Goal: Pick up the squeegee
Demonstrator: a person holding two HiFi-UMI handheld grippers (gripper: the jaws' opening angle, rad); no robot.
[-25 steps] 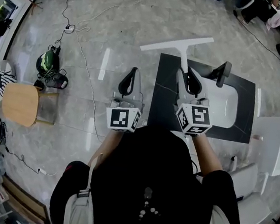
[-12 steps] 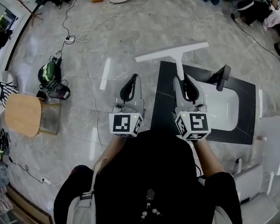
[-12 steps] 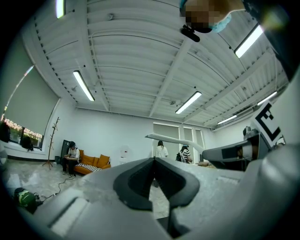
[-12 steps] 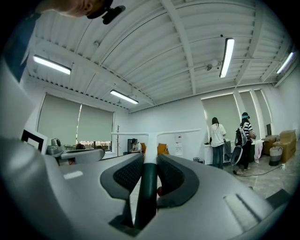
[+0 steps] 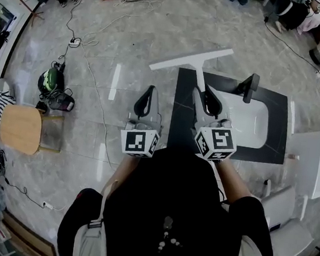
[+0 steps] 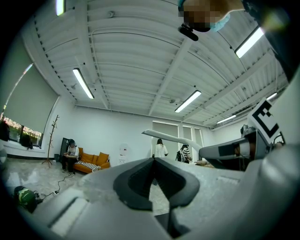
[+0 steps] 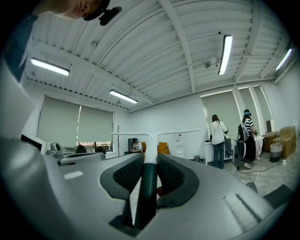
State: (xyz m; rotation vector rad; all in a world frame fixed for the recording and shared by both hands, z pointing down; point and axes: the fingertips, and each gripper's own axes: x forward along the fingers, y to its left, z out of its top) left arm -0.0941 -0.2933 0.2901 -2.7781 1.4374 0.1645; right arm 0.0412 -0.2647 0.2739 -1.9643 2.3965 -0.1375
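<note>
The squeegee [image 5: 191, 60] has a long white blade and a dark green handle. It is held up level over the floor at the near left edge of the black counter [image 5: 182, 113]. My right gripper [image 5: 203, 96] is shut on the handle. In the right gripper view the handle [image 7: 148, 187] runs straight between the two pads and the blade stands crosswise ahead. My left gripper [image 5: 148, 91] hovers to the left of it over bare floor, shut with nothing in it. Its tips [image 6: 153, 160] meet in the left gripper view, where the squeegee blade [image 6: 164, 137] shows beyond them.
A white sink [image 5: 248, 121] with a black faucet [image 5: 250, 86] is set in the counter. White cabinets [image 5: 319, 163] stand to the right. A wooden stool [image 5: 22, 130], a green machine [image 5: 49, 78] and cables [image 5: 96, 81] lie on the floor at left. People stand in the background.
The head view has shifted slightly. Both grippers and the squeegee keep nearly the same places, and the grip is unchanged.
</note>
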